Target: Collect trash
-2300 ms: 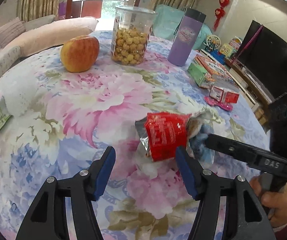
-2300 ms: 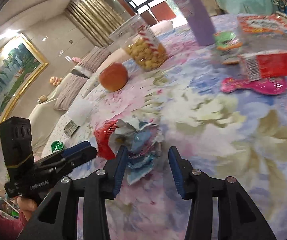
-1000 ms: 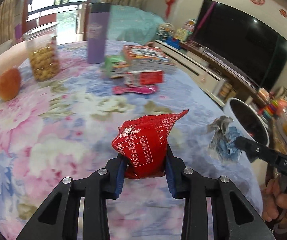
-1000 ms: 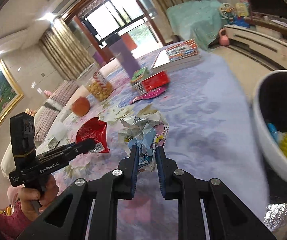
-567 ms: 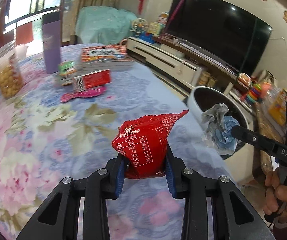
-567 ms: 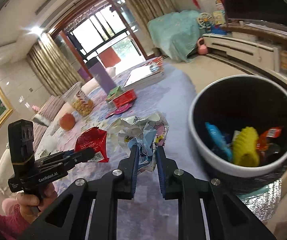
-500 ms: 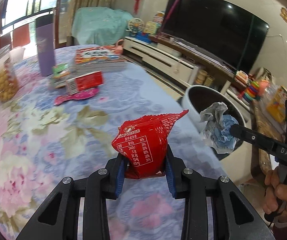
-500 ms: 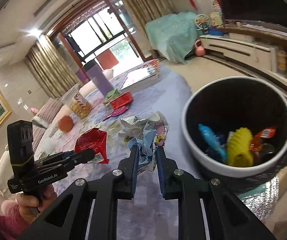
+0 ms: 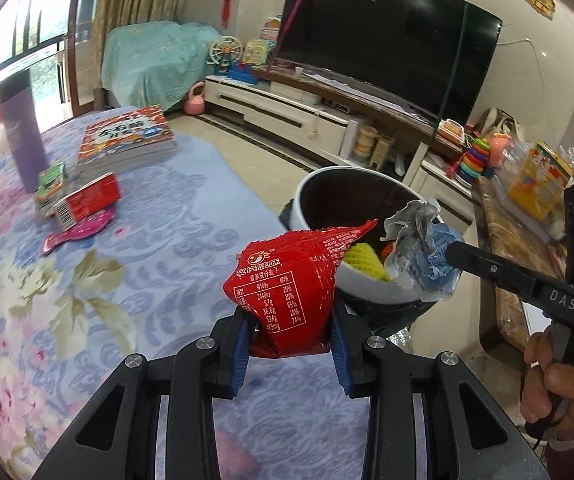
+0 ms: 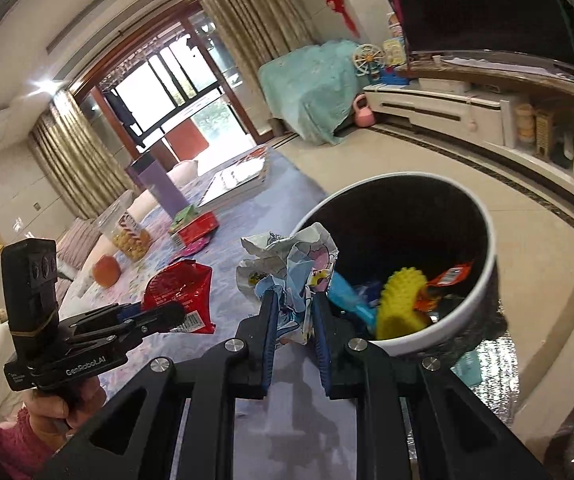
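We are carrying a red snack packet (image 9: 287, 292) in the left gripper (image 9: 291, 350) and a crumpled wrapper (image 10: 291, 276) in the right gripper (image 10: 293, 332) past the bench's edge (image 9: 243, 184), needing release over the trash bin (image 10: 483, 216).

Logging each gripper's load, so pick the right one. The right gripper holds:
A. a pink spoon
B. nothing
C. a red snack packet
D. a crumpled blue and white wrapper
D: in the right wrist view the right gripper is shut on the crumpled blue and white wrapper beside the bin; the red snack packet is clamped in the left gripper.
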